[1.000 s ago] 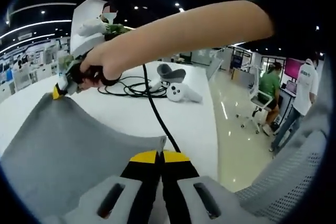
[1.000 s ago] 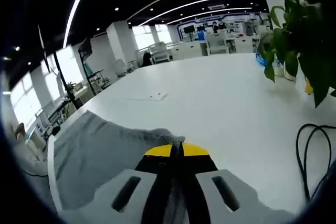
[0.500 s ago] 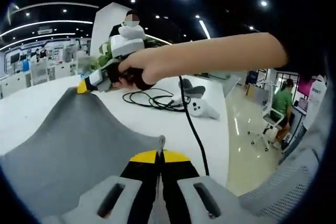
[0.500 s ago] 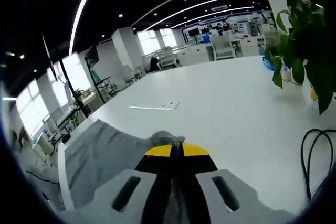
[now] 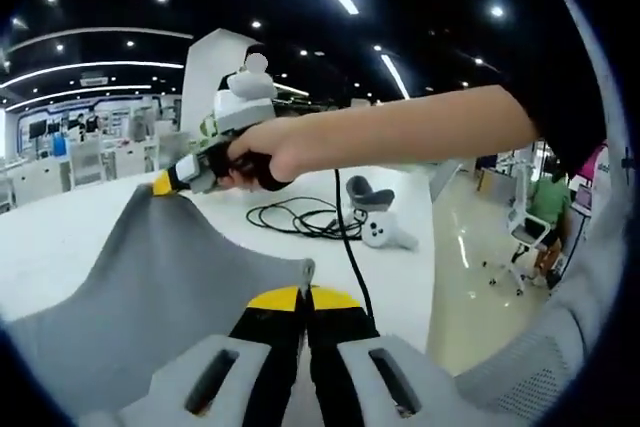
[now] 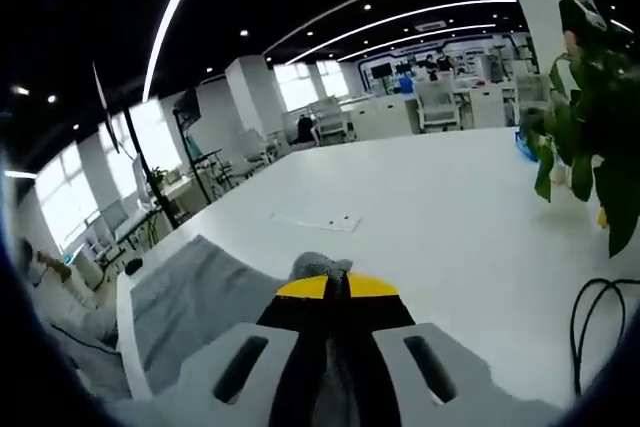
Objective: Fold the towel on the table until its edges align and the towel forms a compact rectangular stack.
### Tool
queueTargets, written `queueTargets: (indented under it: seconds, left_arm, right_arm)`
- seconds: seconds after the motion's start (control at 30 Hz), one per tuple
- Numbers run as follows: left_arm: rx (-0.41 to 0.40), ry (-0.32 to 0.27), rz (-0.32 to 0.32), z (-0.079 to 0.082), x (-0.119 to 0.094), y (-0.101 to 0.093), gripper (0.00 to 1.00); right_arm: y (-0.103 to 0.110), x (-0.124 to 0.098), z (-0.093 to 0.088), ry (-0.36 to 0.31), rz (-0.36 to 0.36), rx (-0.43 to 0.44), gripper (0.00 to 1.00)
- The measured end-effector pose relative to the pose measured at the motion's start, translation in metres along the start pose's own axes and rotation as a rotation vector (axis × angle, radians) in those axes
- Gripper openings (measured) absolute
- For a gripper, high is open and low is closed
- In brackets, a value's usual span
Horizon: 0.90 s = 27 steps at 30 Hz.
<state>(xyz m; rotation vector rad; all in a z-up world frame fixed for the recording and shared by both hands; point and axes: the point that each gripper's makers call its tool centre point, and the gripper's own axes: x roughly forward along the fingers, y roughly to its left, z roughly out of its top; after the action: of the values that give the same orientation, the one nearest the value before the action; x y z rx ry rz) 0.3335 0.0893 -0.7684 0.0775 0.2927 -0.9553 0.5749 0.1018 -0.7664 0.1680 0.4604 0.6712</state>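
The grey towel [image 5: 150, 287] hangs stretched above the white table [image 5: 60, 247], held by two corners. My left gripper [image 5: 303, 297] is shut on its near corner at the bottom of the left gripper view. Farther left in that view, the right gripper [image 5: 162, 185], held in a hand, is shut on the other corner, lifted higher. In the right gripper view my right gripper [image 6: 335, 287] pinches a bunched corner of the towel [image 6: 190, 297], which falls away to the left over the table [image 6: 440, 217].
A black cable [image 5: 300, 219] coils on the table beside a white controller [image 5: 378, 232] and a grey object [image 5: 358, 192]. A green plant [image 6: 590, 137] stands at the right; a cable loop [image 6: 595, 327] lies below it. A flat paper [image 6: 320, 220] lies mid-table. Office chairs and people stand beyond the table edge.
Both grippers have risen with the towel held taut between them; the right gripper's corner sits higher and closer to the centre of the left gripper view. Both stay shut.
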Motion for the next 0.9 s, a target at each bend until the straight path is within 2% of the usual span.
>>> queueTargets:
  seconds: [0.13, 0.6, 0.9]
  left_arm:
    - [0.019, -0.020, 0.014, 0.013, -0.014, 0.001, 0.01]
    - [0.065, -0.075, 0.107, 0.057, -0.077, 0.033, 0.01]
    - [0.066, -0.108, 0.152, 0.072, -0.115, 0.049, 0.01]
  right_arm:
    - [0.007, 0.003, 0.017, -0.014, 0.006, 0.014, 0.02]
    - [0.069, 0.015, 0.062, -0.063, 0.067, 0.047, 0.02]
    - [0.105, 0.022, 0.086, -0.090, 0.091, 0.042, 0.02]
